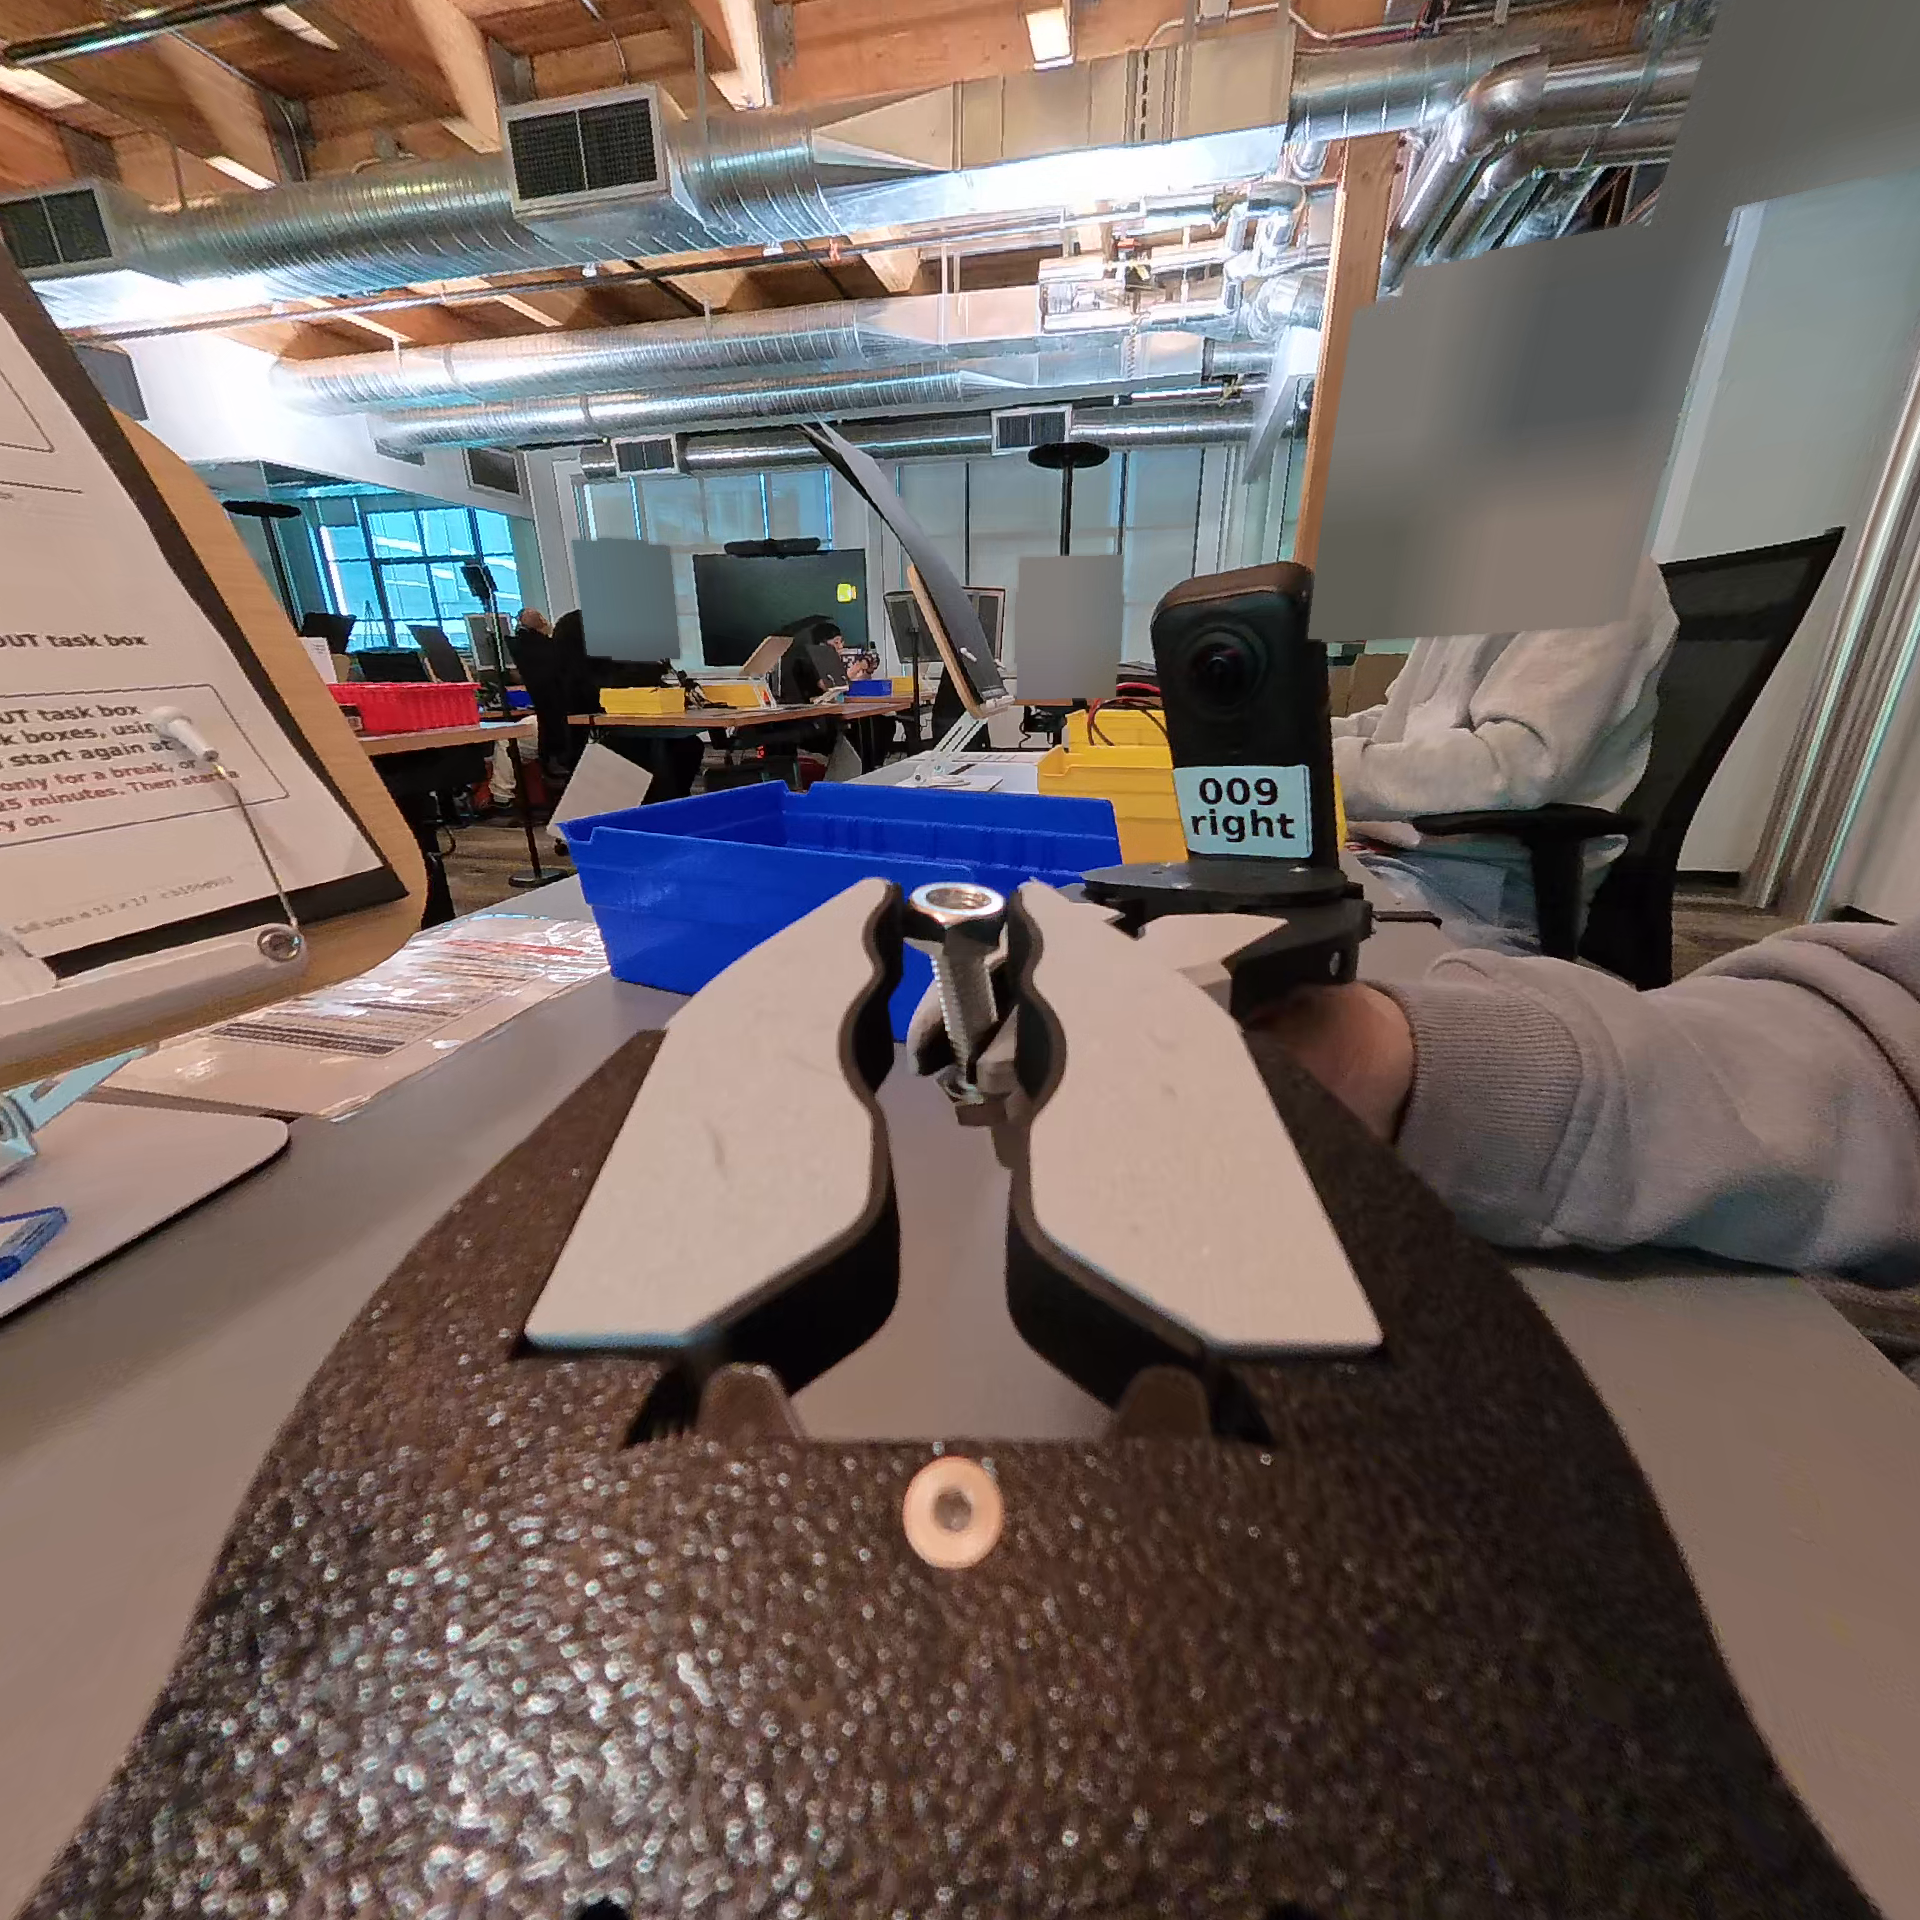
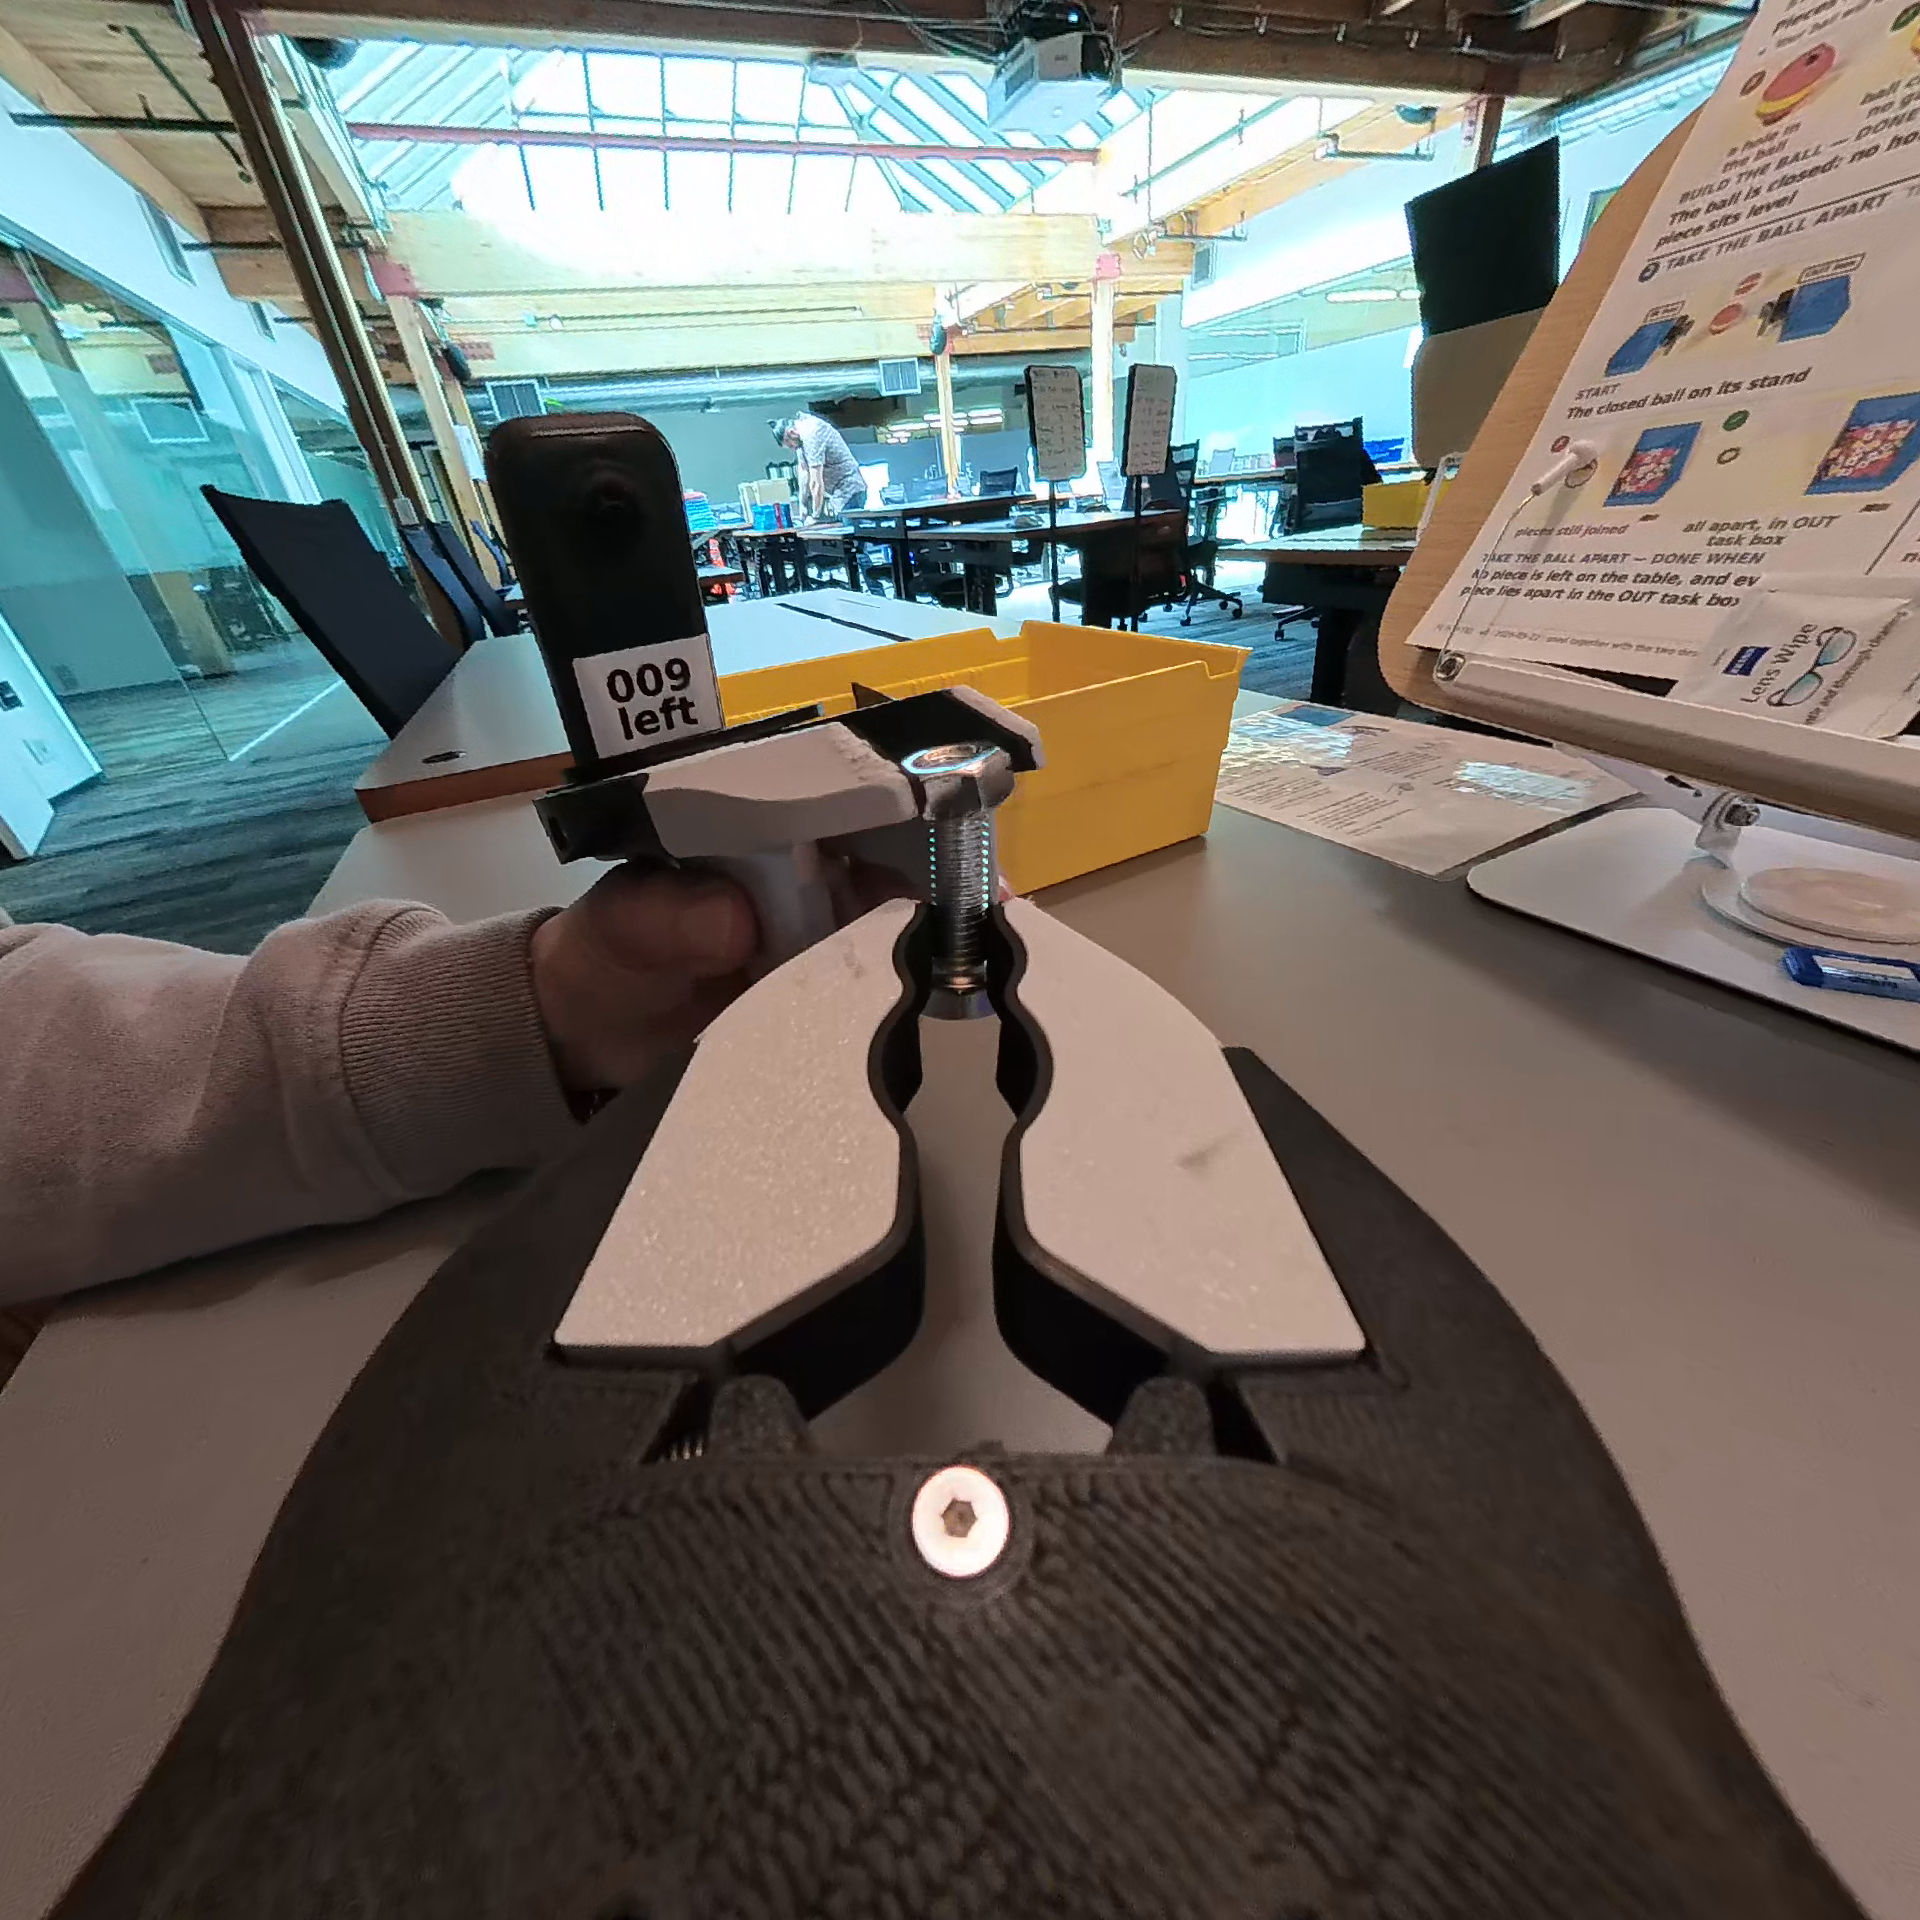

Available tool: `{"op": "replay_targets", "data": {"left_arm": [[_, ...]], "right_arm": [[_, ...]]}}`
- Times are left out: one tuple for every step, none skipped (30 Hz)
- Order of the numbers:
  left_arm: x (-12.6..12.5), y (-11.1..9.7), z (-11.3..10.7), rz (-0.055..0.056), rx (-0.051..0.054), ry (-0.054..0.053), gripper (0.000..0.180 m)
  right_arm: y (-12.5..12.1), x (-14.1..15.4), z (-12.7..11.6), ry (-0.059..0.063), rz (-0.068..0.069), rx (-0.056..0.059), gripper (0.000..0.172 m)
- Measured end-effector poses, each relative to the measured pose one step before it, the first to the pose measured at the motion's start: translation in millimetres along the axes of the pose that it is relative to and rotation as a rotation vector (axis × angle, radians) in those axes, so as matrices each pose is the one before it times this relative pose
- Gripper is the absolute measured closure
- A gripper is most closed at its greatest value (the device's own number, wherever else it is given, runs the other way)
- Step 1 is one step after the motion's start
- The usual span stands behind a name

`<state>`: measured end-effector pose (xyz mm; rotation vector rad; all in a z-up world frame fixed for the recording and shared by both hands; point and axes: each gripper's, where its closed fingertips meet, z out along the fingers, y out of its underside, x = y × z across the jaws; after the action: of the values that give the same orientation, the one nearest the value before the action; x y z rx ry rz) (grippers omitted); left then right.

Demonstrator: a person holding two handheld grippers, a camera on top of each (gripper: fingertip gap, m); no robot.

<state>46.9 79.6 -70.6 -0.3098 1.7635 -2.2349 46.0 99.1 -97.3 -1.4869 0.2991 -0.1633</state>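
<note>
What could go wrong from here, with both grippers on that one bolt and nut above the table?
1. The left gripper grips only the nut at its fingertips; a tilt could pop it free or bind the threads.
2. The right gripper clamps the bolt low on its threaded shank, which may slip or spin between the fingers.
3. A dropped part would likely land on the grey table, outside the yellow bin.

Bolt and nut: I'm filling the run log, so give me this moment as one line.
left tongs: shut on nut | right tongs: shut on bolt | bolt upright above table | yellow bin behind
</note>
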Motion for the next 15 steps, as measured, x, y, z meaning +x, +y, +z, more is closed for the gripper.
{"op": "replay_targets", "data": {"left_arm": [[0.28, -0.13, -0.18, -0.0023, 0.0034, 0.0027, 0.163], [0.19, -0.27, -0.14, -0.0019, 0.0037, 0.0022, 0.163], [0.27, -0.16, -0.03, -0.0019, 0.0031, 0.0016, 0.163], [0.40, -0.27, 0.01, -0.0006, 0.0018, 0.0023, 0.163], [0.32, 0.04, 0.23, 0.0012, -0.0006, 0.0016, 0.162], [0.11, 0.64, 0.21, 0.0020, -0.0047, -0.0003, 0.162], [0.21, 0.98, 0.36, 0.0024, -0.0068, 0.0007, 0.162], [0.53, 0.60, 0.40, 0.0017, -0.0041, 0.0016, 0.161], [0.38, 0.01, 0.48, 0.0006, -0.0007, 0.0002, 0.160], [0.57, -0.27, 0.35, 0.0009, 0.0009, 0.0010, 0.158], [0.35, -0.44, 0.21, 0.0016, 0.0012, 0.0002, 0.157], [-0.41, -0.65, -0.05, 0.0017, 0.0023, -0.0039, 0.156], [-0.76, -1.03, -0.33, 0.0018, 0.0036, -0.0062, 0.153], [-0.64, -1.27, -0.61, 0.0015, 0.0048, -0.0043, 0.152], [-0.76, -1.20, -0.72, 0.0003, 0.0055, -0.0039, 0.152]], "right_arm": [[-0.18, -0.26, 0.02, -0.0011, 0.0002, 0.0007, 0.163], [-0.07, -0.33, 0.11, -0.0023, 0.0013, -0.0002, 0.163], [-0.20, -0.17, 0.04, -0.0006, -0.0002, 0.0009, 0.163], [-0.33, -0.21, -0.09, -0.0004, -0.0017, 0.0011, 0.163], [-0.29, -0.20, -0.09, -0.0008, -0.0012, 0.0008, 0.163], [-0.50, -0.20, -0.15, -0.0014, -0.0001, 0.0022, 0.163], [-0.46, -0.12, -0.07, -0.0004, 0.0001, 0.0019, 0.163], [-0.08, 0.08, -0.03, 0.0008, -0.0012, -0.0001, 0.163], [0.18, -0.06, -0.02, -0.0002, -0.0013, -0.0012, 0.163], [0.03, -0.22, 0.08, -0.0014, 0.0001, -0.0001, 0.163], [0.06, -0.27, 0.09, -0.0010, 0.0003, 0.0004, 0.163], [-0.02, -0.06, 0.09, 0.0004, -0.0002, 0.0003, 0.163], [-0.10, -0.10, 0.03, -0.0003, -0.0005, 0.0008, 0.163], [-0.36, 0.13, -0.10, 0.0009, 0.0010, 0.0026, 0.163], [-0.55, 0.25, -0.20, 0.0015, 0.0011, 0.0039, 0.163]]}}
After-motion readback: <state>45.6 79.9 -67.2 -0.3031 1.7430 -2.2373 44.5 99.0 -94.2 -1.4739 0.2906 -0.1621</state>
